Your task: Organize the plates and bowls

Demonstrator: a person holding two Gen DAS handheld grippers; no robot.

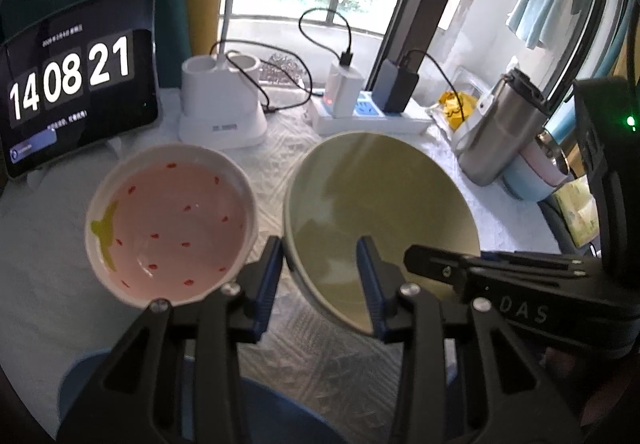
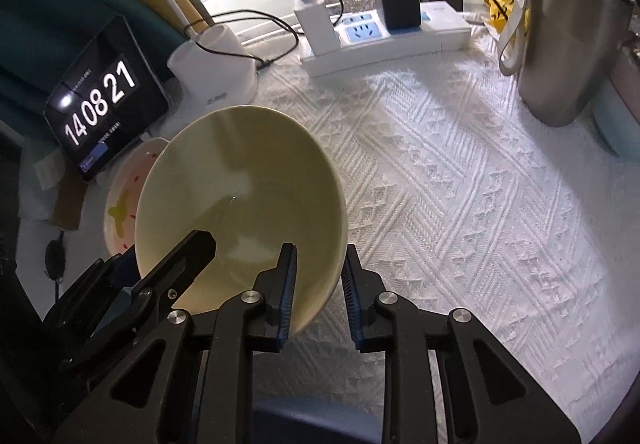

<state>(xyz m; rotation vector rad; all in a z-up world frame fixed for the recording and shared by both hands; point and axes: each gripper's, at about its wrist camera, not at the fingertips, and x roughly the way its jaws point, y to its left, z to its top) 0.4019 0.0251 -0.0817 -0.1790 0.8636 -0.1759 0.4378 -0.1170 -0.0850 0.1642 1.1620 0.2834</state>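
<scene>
Tabletop point(image 2: 460, 184), white textured cloth. Green bowl point(image 2: 240, 200) tilted, its rim between both tools' fingers: right tool point(image 2: 318, 280) grips the near rim; left tool point(image 1: 320, 276) straddles the opposite rim, contact unclear. Pink strawberry bowl point(image 1: 172, 220) sits just left.

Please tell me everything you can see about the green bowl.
The green bowl is pale green, plain and glossy, probably ceramic, and empty. It is tilted, its opening facing the cameras. Both grippers straddle its rim, one finger inside and one outside: the left gripper on one side, the right gripper on the other. It is next to the pink bowl, above the white cloth.
</scene>
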